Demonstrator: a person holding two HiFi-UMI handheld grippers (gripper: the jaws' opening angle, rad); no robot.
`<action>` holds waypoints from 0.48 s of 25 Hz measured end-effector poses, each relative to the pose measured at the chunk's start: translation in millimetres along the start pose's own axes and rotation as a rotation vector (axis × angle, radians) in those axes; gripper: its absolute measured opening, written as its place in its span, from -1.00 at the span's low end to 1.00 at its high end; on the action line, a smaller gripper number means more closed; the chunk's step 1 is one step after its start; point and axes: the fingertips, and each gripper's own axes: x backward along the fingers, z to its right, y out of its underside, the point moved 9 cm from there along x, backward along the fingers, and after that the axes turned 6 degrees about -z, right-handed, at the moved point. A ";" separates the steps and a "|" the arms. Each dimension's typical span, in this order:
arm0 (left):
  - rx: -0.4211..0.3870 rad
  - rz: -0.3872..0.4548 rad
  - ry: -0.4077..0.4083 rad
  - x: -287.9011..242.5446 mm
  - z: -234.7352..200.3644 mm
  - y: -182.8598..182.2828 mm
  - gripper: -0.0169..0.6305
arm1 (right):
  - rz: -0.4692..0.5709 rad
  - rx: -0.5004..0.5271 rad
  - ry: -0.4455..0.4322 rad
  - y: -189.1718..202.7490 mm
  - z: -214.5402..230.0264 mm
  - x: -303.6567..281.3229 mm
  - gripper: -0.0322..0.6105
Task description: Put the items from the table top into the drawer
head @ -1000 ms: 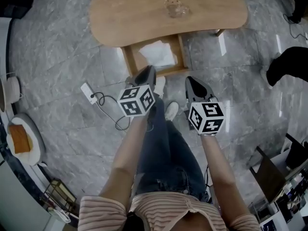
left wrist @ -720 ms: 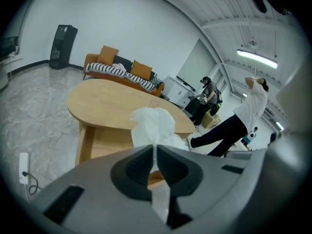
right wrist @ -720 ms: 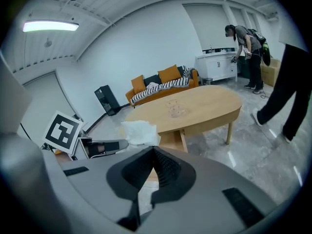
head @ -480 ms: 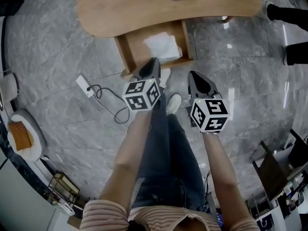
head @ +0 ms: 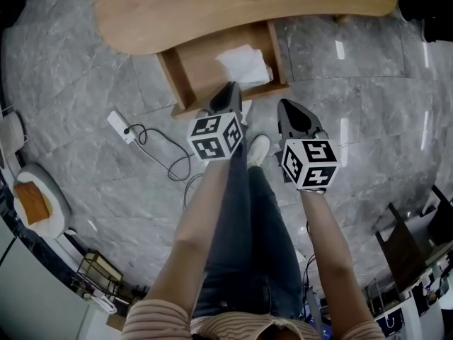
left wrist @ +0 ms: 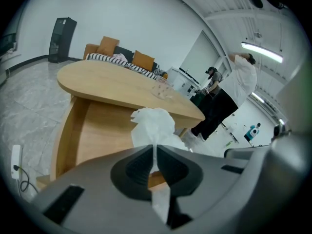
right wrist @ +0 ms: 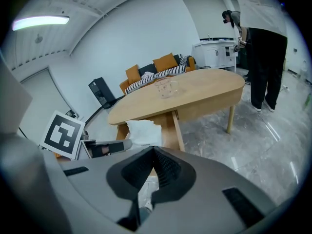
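Observation:
An open wooden drawer (head: 195, 69) juts out from under the oval wooden table (head: 177, 13). My left gripper (head: 228, 87) is shut on a crumpled white tissue (head: 244, 62), which sits over the drawer's right half. In the left gripper view the tissue (left wrist: 153, 126) rises from the closed jaw tips (left wrist: 155, 147) in front of the drawer (left wrist: 97, 130). My right gripper (head: 291, 105) is shut and empty, just right of the drawer's front corner. A clear glass cup (right wrist: 166, 87) stands on the table top. The right gripper view shows the left gripper (right wrist: 130, 144) touching the tissue (right wrist: 141, 130).
A white power strip (head: 119, 127) with a black cable lies on the marble floor left of the drawer. The holder's legs and white shoes (head: 258, 149) are below the grippers. A person (right wrist: 263, 57) stands beyond the table's far end. A sofa (left wrist: 122, 57) is behind the table.
Both grippers have sunk and come closer to the drawer's front edge. The tissue stays at the left gripper's tips. The table has slid up out of the head view.

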 end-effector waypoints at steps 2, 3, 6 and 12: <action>0.002 -0.005 -0.003 -7.8 -2.7 1.2 -0.84 | -0.011 0.006 -0.001 0.7 1.1 -8.6 -0.90; 0.005 -0.007 -0.004 -11.3 -4.0 1.9 -0.84 | -0.016 0.009 -0.003 1.2 1.3 -12.8 -0.90; 0.016 -0.012 -0.005 -21.4 -8.0 4.1 -0.84 | -0.036 0.018 -0.009 3.2 1.3 -26.4 -0.90; 0.029 -0.033 -0.002 -42.8 -18.1 8.2 -0.84 | -0.069 0.034 -0.019 3.9 -2.1 -50.6 -0.90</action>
